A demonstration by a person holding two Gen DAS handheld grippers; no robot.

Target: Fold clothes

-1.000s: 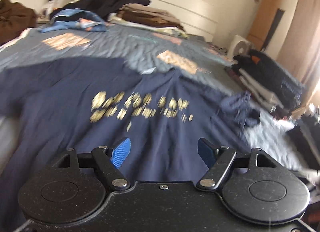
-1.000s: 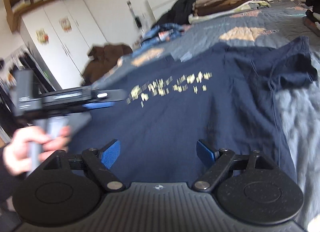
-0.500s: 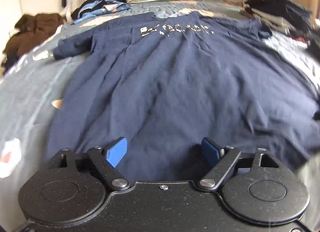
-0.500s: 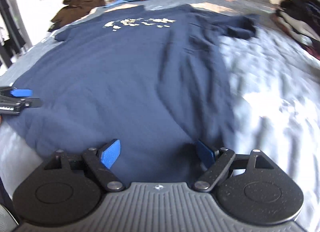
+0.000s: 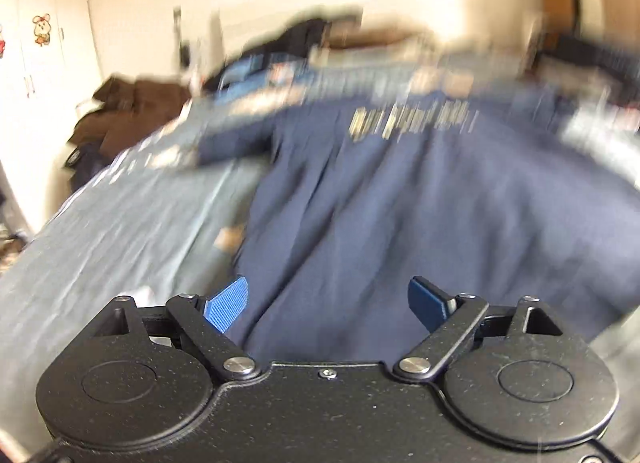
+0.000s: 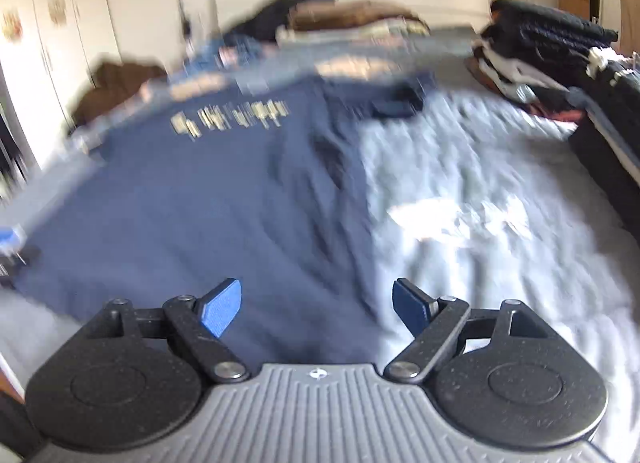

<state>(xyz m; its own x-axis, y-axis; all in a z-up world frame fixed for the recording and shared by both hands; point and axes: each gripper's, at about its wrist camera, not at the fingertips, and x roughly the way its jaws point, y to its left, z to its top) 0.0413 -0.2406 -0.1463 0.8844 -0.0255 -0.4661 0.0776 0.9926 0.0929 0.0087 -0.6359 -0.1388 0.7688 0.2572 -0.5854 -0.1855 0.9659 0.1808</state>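
- Your left gripper (image 5: 330,305) is spread wide, nothing between the blue pads; the jaws have just been opening. It sits over the near left hem of the navy T-shirt (image 5: 400,203).
- Your right gripper (image 6: 318,305) is spread too, empty, over the shirt's near right edge.
- The shirt lies flat on the grey bedspread (image 6: 480,191), gold print at the far end.
- Folded stack of clothes (image 6: 536,47) at far right. Both views blurred.
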